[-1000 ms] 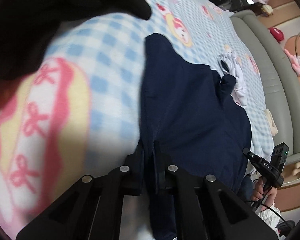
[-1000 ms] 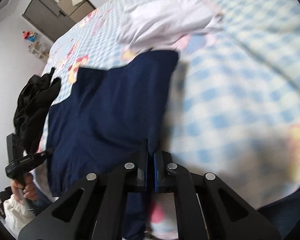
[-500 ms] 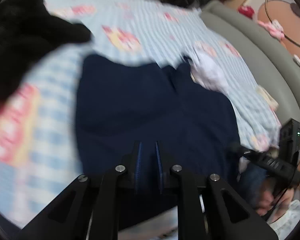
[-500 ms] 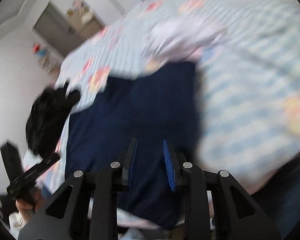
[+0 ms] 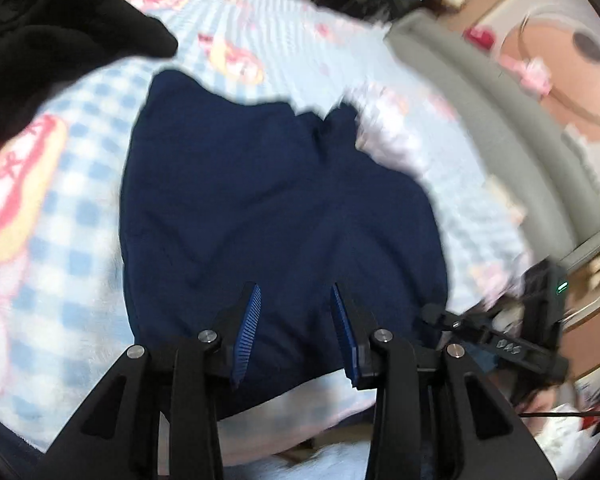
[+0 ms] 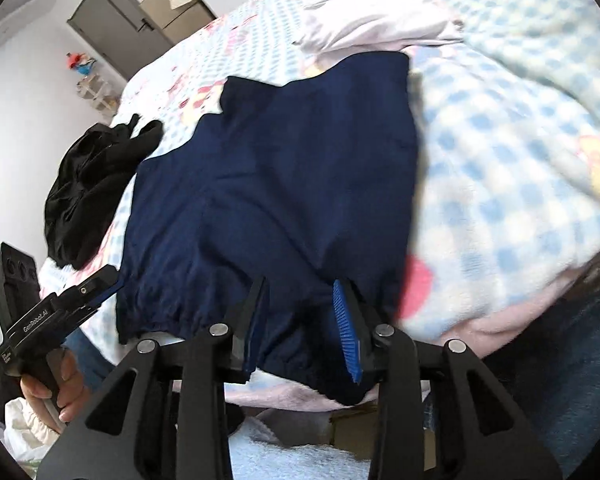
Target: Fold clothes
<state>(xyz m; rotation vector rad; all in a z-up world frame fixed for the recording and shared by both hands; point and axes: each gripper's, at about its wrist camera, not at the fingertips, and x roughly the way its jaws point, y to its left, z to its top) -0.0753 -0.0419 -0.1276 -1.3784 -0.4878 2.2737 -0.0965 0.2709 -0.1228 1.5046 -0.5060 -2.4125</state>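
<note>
Navy blue shorts (image 5: 260,208) lie spread flat on the blue checked bedspread (image 5: 72,216), their elastic waistband at the near bed edge (image 6: 220,312). My left gripper (image 5: 294,320) is open and empty, just above the waistband end. My right gripper (image 6: 302,320) is open and empty over the waistband on the other side. The shorts also show in the right wrist view (image 6: 284,176). The right gripper shows at the right of the left wrist view (image 5: 500,344); the left gripper shows at the left of the right wrist view (image 6: 60,308).
A black garment (image 6: 92,184) lies bunched to the left of the shorts, also in the left wrist view (image 5: 48,32). A white garment (image 6: 380,24) lies beyond the legs. A grey padded bed frame (image 5: 500,128) runs along the far side. A grey cabinet (image 6: 120,28) stands by the wall.
Both grippers were shut on the shorts' waistband one second ago; both have opened and let go. The shorts now lie flat on the bed, and both grippers have drawn back a little.
</note>
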